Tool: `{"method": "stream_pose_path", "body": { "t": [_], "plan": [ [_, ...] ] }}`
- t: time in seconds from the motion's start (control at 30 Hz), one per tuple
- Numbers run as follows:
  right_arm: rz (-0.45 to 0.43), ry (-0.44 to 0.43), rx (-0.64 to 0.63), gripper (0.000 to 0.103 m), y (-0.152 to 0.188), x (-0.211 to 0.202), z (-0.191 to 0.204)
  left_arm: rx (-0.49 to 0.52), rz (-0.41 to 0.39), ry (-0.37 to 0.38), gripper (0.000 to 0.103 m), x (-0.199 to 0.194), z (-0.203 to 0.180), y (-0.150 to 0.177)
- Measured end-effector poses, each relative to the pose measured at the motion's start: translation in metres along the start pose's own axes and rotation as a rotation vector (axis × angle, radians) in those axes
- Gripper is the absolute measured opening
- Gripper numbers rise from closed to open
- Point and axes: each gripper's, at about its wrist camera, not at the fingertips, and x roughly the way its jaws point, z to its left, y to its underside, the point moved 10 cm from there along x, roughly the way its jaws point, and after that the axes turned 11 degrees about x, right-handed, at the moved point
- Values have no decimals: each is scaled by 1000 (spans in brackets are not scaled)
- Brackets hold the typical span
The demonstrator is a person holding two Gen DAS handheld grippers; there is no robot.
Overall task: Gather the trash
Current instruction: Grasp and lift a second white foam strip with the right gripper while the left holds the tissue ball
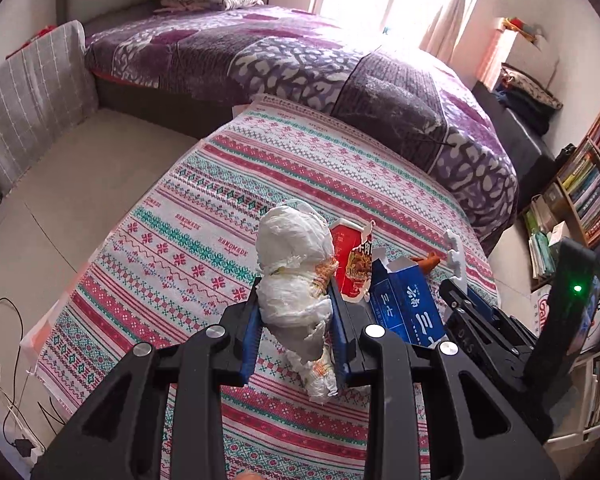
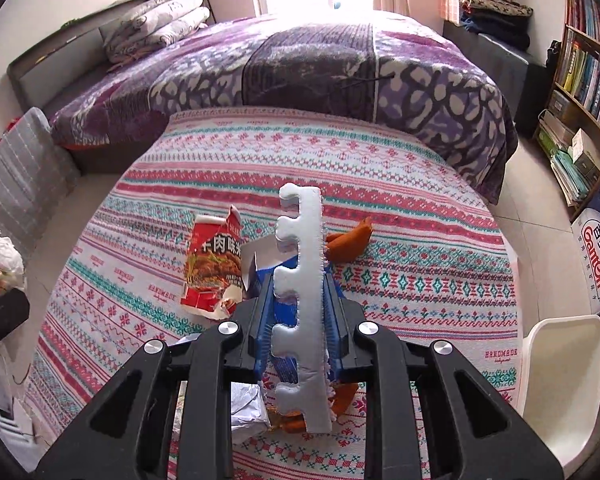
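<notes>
The left hand-held gripper [image 1: 296,320] is clamping a crumpled white bag [image 1: 296,268] above the patterned surface [image 2: 420,280]. The right hand-held gripper [image 2: 298,320] is pinching a notched white foam strip [image 2: 300,300] upright, over a blue box [image 1: 404,308], beside a torn red wrapper [image 2: 214,264] mid-surface.

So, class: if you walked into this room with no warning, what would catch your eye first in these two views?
Probably the two grippers, each clamped on a piece of litter above the patterned tablecloth: the left gripper squeezes a crumpled white wrapper, and the right gripper holds a white notched foam strip upright. Next, the torn red food packet lying on the cloth, with the purple bed behind.
</notes>
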Motion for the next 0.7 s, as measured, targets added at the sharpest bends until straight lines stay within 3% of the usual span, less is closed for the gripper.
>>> {"method": "stream_pose_path", "body": {
  "t": [0.13, 0.33, 0.7],
  "plan": [
    [-49, -5, 28, 22, -12, -20, -14, 18, -72, -36, 30, -11, -8, -10],
    [-128, 59, 48, 22, -22, -48, -45, 46, -138, -90, 30, -18, -20, -16],
    [-172, 142, 92, 22, -17, -79, -90, 141, -146, -108, 30, -11, -59, -6]
  ]
}}
